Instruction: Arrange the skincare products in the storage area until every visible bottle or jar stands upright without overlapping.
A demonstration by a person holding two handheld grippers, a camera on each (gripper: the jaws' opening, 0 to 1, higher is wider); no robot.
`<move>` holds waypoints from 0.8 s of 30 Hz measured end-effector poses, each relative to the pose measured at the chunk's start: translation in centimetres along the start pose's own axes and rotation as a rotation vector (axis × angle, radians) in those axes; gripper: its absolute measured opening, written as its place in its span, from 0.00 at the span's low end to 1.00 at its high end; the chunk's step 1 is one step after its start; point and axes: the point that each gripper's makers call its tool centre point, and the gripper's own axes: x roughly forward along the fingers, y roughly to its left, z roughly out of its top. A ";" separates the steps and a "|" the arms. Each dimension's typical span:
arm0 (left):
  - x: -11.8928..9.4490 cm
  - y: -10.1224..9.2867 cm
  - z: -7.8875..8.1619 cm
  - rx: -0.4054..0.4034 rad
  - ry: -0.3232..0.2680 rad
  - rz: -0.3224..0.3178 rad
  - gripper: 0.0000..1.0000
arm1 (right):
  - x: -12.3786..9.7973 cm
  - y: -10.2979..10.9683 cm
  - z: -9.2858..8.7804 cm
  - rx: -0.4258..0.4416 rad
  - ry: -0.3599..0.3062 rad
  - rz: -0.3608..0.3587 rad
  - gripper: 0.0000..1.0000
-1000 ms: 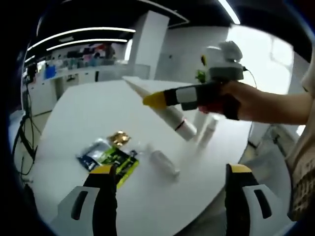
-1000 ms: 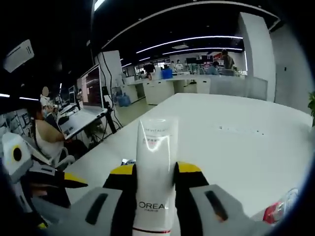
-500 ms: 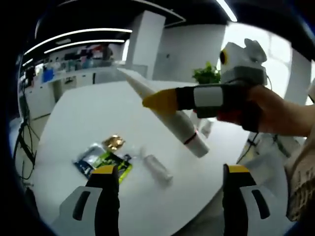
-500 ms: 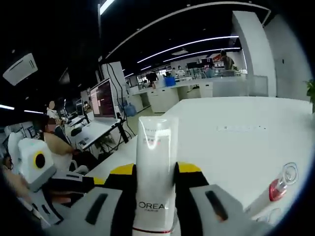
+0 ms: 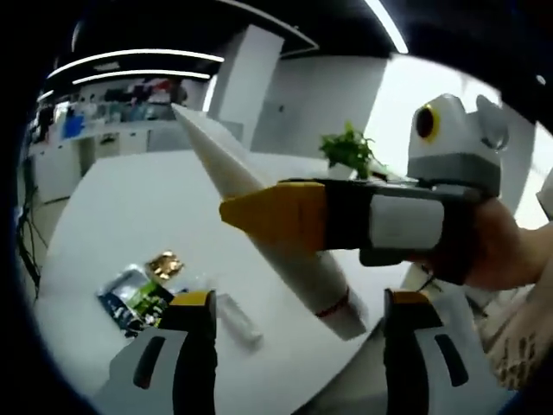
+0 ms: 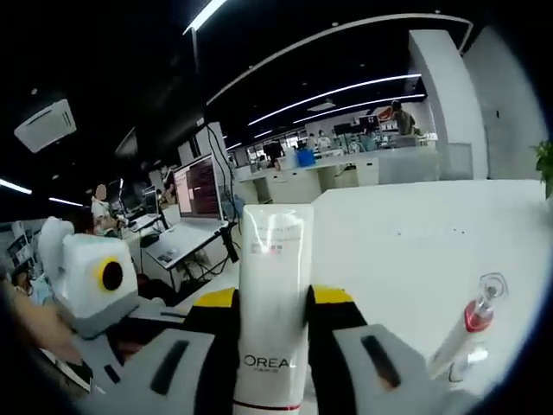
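My right gripper (image 6: 272, 298) is shut on a white L'Oreal tube (image 6: 273, 285), which points away along its jaws, above the white table (image 6: 406, 251). In the left gripper view that same right gripper (image 5: 276, 212), held by a hand, crosses close in front, and the tube (image 5: 216, 164) slants from upper left down to its red-ringed cap end. My left gripper (image 5: 300, 298) is open with nothing between its fingers. A clear small bottle (image 5: 238, 316) lies on its side on the table beneath. A clear-capped bottle with a red band (image 6: 467, 333) stands at the right.
Green and blue sachets (image 5: 130, 294) and a gold sachet (image 5: 162, 262) lie on the table near the lying bottle. A potted plant (image 5: 346, 151) stands beyond the far edge. The left gripper (image 6: 95, 277) sits at the lower left. Desks, monitors and people fill the background.
The right gripper and its tube have come closer to the left camera. The red-banded bottle has come further into the right gripper view. Both cameras have shifted.
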 end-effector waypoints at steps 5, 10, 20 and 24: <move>0.0 -0.4 0.4 0.011 -0.012 0.002 0.72 | -1.1 0.4 -0.1 0.005 -0.010 0.005 0.29; -0.1 -0.5 0.8 0.016 -0.021 0.009 0.72 | -2.2 0.9 0.0 0.001 -0.024 0.019 0.29; -0.5 -1.5 1.3 0.066 -0.033 0.019 0.75 | -4.2 1.6 1.3 -0.028 -0.080 0.046 0.29; -0.5 -1.5 1.1 0.108 -0.017 0.036 0.72 | -4.9 1.9 1.6 -0.054 -0.087 0.051 0.29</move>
